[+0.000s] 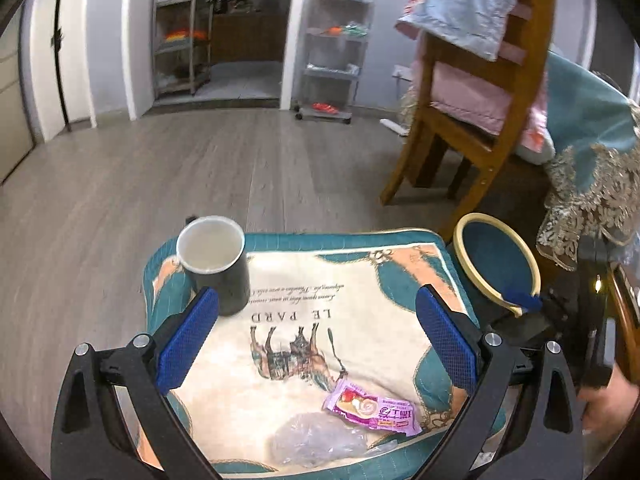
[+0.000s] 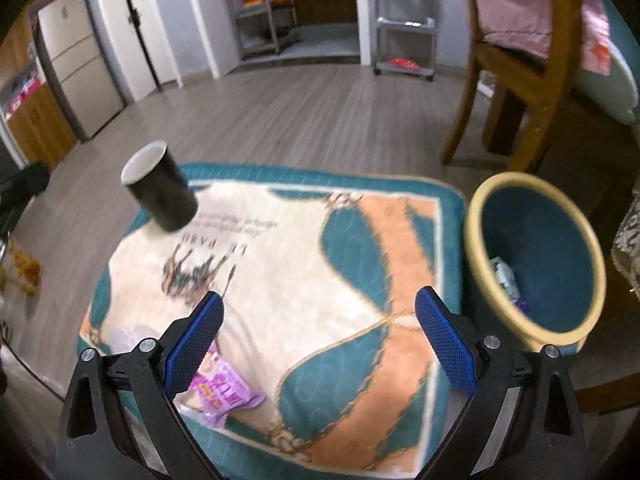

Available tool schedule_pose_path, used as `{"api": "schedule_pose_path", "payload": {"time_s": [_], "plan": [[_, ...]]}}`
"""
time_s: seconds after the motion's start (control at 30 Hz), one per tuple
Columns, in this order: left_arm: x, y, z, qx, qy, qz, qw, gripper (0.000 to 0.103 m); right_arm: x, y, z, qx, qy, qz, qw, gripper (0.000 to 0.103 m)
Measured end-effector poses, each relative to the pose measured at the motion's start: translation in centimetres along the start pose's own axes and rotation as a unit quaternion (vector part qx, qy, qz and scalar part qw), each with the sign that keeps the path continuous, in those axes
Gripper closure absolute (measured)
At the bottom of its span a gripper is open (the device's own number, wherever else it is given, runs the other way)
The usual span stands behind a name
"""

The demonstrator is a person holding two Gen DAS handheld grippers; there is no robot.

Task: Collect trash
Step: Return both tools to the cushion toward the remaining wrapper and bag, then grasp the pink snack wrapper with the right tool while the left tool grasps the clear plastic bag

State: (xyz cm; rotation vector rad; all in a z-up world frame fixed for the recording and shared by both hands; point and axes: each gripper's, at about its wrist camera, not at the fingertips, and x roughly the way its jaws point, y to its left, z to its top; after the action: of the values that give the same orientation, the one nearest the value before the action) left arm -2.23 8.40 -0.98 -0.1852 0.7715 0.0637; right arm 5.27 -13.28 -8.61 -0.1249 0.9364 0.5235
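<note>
Where the quilted teal, cream and peach cushion (image 1: 360,300) carries print, the words "LE PARD" can be read upside down above a small drawing of horses, with a line of script too fine to make out. A purple foil snack wrapper (image 1: 372,408) with red characters is seen flat near the cushion's near edge, and a crumpled clear plastic film (image 1: 316,440) lies just beside it, closer to that edge. Both are framed between the blue textured pads of the left gripper (image 1: 316,312), whose jaws are spread wide with nothing held. A black paper cup with a white inside (image 1: 214,264) stands upright at the cushion's far left corner. The right gripper (image 2: 318,320) is likewise spread wide and empty above the cushion; the wrapper (image 2: 224,392) shows beside its left pad. Off the cushion's right edge, a round teal bin with a pale yellow rim (image 2: 536,256) is seen, with some litter inside.
</note>
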Motion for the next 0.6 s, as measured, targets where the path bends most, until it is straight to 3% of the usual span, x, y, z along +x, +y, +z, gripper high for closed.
{"api": "schedule_pose_path", "payload": {"time_s": [0.13,0.4,0.53,0.6], "plan": [[1.4,0.7,-0.5,-0.017,0.023,0.011,0.9995,0.006,1.8,1.7,-1.1,-0.02,0.029,0.013,0.999,0.007],[2.1,0.1,-0.5,-0.011,0.028,0.015,0.9994,0.006,4.2,4.5,-3.3,-0.067,0.073,0.033,0.995,0.01],[2.7,0.3,-0.6,-0.013,0.035,0.02,0.9991,0.006,5.9,6.0,-4.5,-0.093,0.107,0.049,0.989,0.033],[3.0,0.3,-0.6,-0.014,0.039,0.021,0.9989,0.006,6.7,6.9,-5.2,-0.108,0.123,0.059,0.985,0.04]]}}
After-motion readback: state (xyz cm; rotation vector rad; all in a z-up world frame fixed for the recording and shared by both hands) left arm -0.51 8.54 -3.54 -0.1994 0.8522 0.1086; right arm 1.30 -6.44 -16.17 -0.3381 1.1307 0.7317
